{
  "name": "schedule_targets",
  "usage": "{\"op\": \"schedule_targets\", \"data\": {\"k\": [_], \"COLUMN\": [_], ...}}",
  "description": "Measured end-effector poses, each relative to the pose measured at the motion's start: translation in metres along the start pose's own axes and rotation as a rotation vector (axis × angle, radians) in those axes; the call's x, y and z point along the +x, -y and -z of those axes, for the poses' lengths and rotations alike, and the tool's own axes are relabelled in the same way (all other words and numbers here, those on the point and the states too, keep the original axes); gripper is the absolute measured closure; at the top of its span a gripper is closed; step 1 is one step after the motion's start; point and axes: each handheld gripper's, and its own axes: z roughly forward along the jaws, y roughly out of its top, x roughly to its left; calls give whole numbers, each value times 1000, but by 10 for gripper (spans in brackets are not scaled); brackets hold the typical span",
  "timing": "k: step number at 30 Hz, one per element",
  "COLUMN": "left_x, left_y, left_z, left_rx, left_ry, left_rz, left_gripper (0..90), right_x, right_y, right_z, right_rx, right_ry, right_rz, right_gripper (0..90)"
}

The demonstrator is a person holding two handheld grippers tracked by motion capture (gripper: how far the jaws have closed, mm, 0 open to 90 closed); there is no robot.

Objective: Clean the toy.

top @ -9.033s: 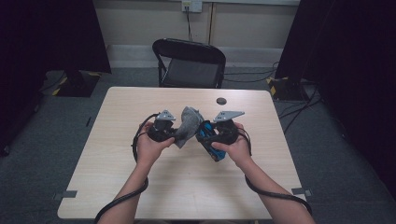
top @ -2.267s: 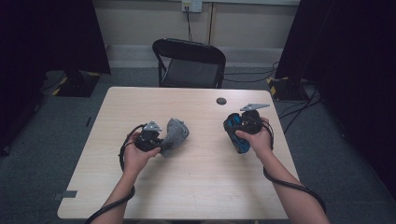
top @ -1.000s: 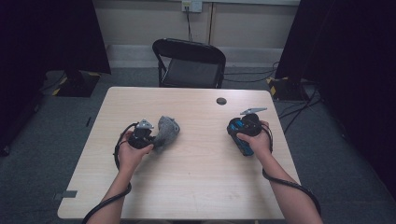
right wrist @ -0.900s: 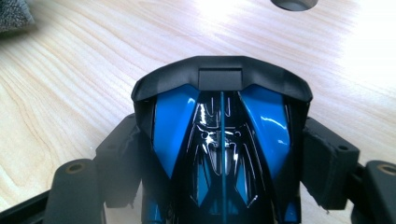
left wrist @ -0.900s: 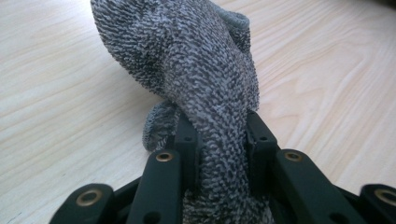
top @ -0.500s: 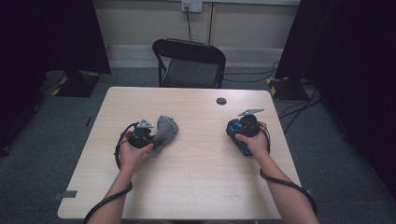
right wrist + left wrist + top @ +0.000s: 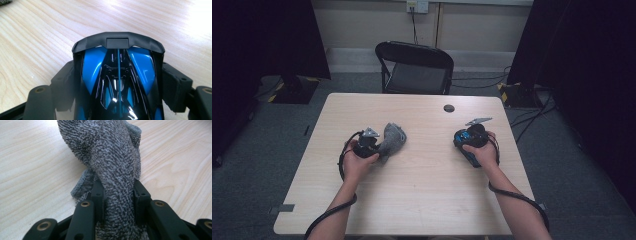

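- L jaws: had just been easing open a bit, but the pads still pinched a fold of the grey cloth [image 7: 115,170] between them. Left gripper [image 7: 368,145] sat low by the table [image 7: 422,200], cloth bunched just ahead of it, left of centre.
- R jaws: stood wide, clamped on both flanks of the blue toy car [image 7: 117,82]. Right gripper [image 7: 469,137] held it over the right side, well apart from the cloth.
- Step as I judged it: putting the cloth down. Best to let the pads clear the fold fully before backing off, else the terry snags and drags.
- Car: kept squeeze steady; glossy shell, prob. slippery.
- Couldn't tell if the car's wheels touched the wood; jaws hid them.
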Motion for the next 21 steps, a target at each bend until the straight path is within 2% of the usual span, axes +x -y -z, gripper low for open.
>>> {"op": "schedule_targets", "data": {"k": [11, 17, 21], "left_x": [-2, -2, -3], "left_y": [1, 1, 1], "left_z": [-2, -3, -4], "left_rx": [1, -7, -12], "left_ry": [-6, -8, -13], "left_rz": [-18, -12, -12], "left_gripper": [659, 631, 567], "right_x": [1, 2, 2], "right_y": [3, 4, 4], "right_z": [-4, -7, -7], "right_rx": [27, 28, 28], "right_ry": [8, 20, 16], "right_rz": [6, 17, 16], "right_gripper": [253, 249, 243]}}
